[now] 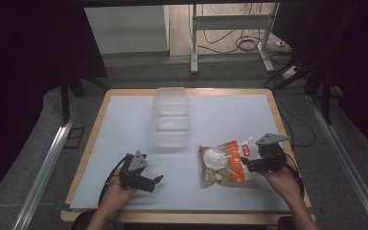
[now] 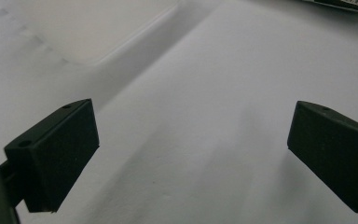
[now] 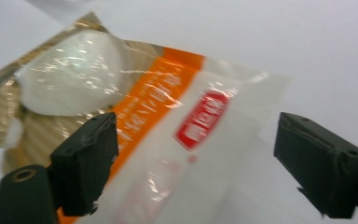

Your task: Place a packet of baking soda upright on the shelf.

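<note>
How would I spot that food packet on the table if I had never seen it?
Start at the white table; a clear plastic container stands mid-table. The snack bag lies nearer the person, to the right, before the right gripper. It alone has colour: an orange band, a red label and a white round piece inside.

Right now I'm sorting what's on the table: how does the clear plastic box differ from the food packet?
The clear plastic box is colourless and see-through; the food packet carries orange and red print. The box stands rigid and upright with raised walls, while the packet lies flat and crinkled. The box sits toward the far middle, away from both grippers; the packet lies by the right gripper, whose jaws stand open. Both rest on the white table.
</note>
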`<state>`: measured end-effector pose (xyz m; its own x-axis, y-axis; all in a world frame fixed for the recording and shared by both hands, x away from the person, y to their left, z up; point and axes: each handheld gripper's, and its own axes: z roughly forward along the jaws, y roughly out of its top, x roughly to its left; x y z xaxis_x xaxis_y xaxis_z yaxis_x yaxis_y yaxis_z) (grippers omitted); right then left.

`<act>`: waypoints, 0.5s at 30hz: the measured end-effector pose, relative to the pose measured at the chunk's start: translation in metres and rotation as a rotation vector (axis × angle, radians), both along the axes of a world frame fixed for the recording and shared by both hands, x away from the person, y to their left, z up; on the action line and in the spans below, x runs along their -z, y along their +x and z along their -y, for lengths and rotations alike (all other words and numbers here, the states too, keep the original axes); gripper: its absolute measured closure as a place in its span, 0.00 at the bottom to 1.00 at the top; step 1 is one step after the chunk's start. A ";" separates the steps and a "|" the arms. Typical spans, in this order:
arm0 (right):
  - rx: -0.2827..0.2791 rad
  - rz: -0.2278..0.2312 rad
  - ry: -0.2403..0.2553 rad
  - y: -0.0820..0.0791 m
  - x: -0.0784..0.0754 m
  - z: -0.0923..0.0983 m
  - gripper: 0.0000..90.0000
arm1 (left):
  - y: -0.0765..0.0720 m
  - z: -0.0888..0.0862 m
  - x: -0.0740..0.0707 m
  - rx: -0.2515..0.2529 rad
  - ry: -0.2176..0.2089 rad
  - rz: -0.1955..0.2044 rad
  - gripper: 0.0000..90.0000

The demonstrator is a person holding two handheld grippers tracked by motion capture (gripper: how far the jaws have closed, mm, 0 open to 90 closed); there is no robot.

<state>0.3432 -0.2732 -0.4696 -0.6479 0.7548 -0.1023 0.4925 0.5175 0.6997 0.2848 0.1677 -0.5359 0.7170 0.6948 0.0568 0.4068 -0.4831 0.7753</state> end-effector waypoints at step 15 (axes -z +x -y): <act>-0.036 -0.155 0.092 0.011 0.019 0.003 0.09 | 0.000 0.001 0.001 0.003 0.008 -0.003 0.02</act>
